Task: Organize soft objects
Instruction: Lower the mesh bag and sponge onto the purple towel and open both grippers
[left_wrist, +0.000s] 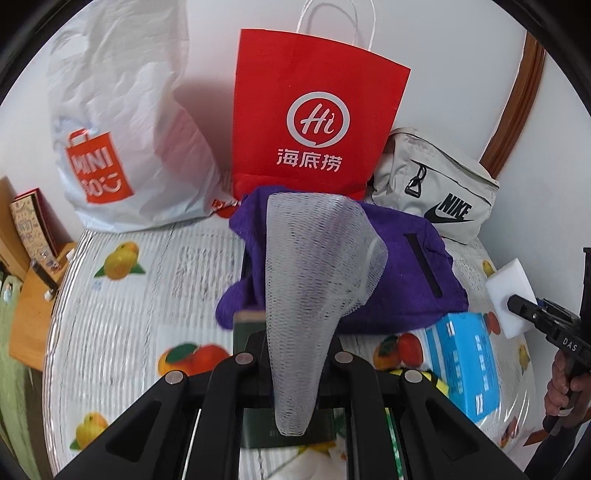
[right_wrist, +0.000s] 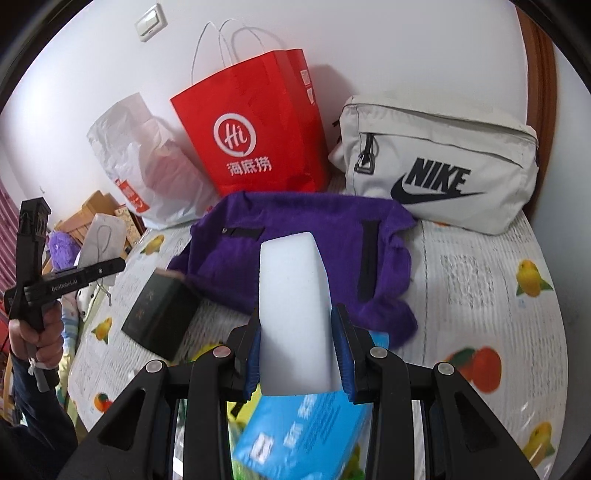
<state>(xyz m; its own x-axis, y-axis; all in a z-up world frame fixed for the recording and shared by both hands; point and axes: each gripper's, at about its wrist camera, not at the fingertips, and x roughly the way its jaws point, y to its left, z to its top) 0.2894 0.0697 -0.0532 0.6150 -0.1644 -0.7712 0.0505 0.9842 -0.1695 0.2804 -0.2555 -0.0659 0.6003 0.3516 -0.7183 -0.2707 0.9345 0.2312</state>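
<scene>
**Mesh and sponge aloft, both liable to drop**

Mesh cloth (left_wrist: 314, 266) hangs from our left gripper (left_wrist: 295, 391), jaws nearly shut on its thin end; it could slip free. Our right gripper (right_wrist: 297, 347) squeezes the white sponge (right_wrist: 293, 306) above the purple towel (right_wrist: 295, 236) near the table's (right_wrist: 480, 280) back edge. Behind, the red bag (right_wrist: 255, 125) looks upright, perhaps easy to knock over.

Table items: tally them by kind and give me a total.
Bags: 3 - white plastic bag, red paper bag, grey pouch
Cloths: 2 - purple towel, white mesh
Sponges: 1 - white sponge
Boxes: 2 - blue box, dark box
Total: 8
</scene>
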